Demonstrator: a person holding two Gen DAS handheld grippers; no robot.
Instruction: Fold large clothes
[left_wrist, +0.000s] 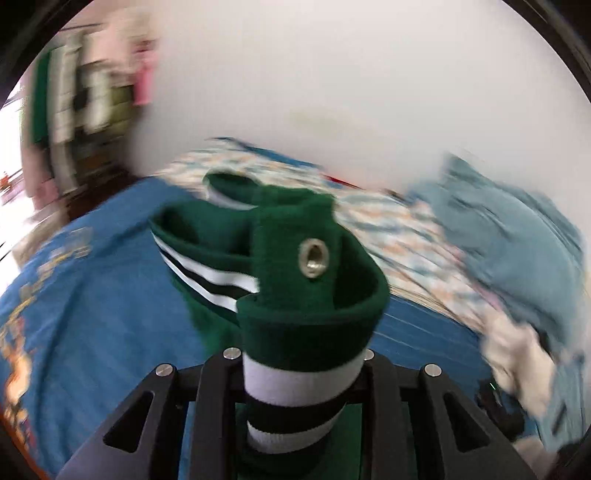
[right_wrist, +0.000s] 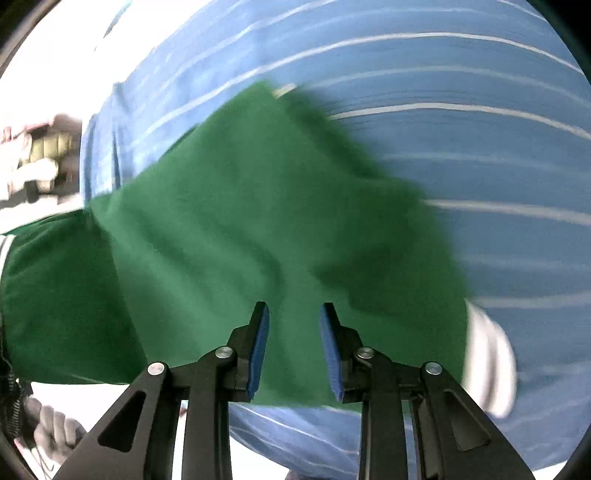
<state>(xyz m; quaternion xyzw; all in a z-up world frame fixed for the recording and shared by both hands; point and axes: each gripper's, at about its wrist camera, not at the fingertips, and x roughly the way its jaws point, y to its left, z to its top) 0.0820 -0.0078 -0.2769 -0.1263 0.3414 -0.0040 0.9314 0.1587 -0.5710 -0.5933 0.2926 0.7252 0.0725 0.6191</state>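
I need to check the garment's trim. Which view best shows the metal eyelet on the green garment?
The left wrist view: the metal eyelet sits sharp at the centre, on the bunched edge of the green garment gripped in the left tongs. The right wrist view shows only plain, blurred green cloth, no eyelet.

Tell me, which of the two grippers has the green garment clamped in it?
The left gripper: its jaws are shut on the green garment's striped band. The right gripper is open, blue pads apart, with nothing between them.

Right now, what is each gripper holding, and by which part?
Left gripper grips the green garment by its striped waistband. Right gripper is open above the green cloth, holding nothing.
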